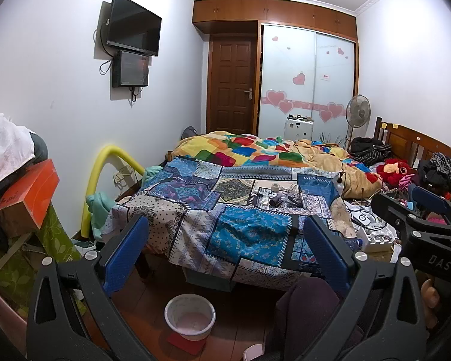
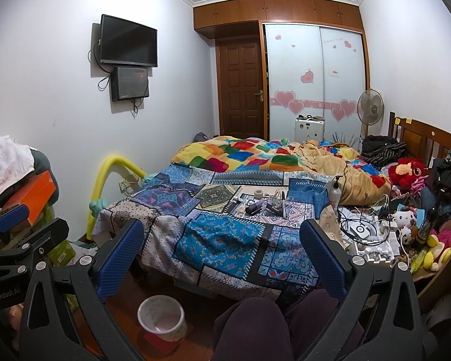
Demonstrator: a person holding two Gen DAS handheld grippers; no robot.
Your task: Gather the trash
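Two tongs: left tongs (image 1: 222, 255) and right tongs (image 2: 222, 255), both with jaws spread wide and nothing between them, held side by side above the floor at the foot of the bed (image 2: 231, 240).
Trash: a loose cluster of small items (image 2: 267, 203) lies on the patterned bedspread; it includes a dark tube-like piece (image 2: 253, 208), a roll of tape (image 2: 258, 194) and some thin sticks. Which of these count as trash is my guess.
Direction from tongs: the cluster lies ahead and slightly right of both tongs, well apart from them, further up the bed.
Long axis: the dark tube lies roughly crosswise to the fingers, tilted a little; the thin sticks point mostly away from the camera.
Nearer hand: the right tongs look better placed, as the cluster sits closer to the right finger's line in the right wrist view than in the left wrist view (image 1: 281, 198).
Bin: a white bin (image 2: 161, 319) stands on the floor below the tongs, in front of the bed, to the left of the person's knees (image 2: 255, 325); it seems empty.
Stage: judging by the empty jaws, nothing has been picked up yet; a forward reach over the bed edge looks needed.
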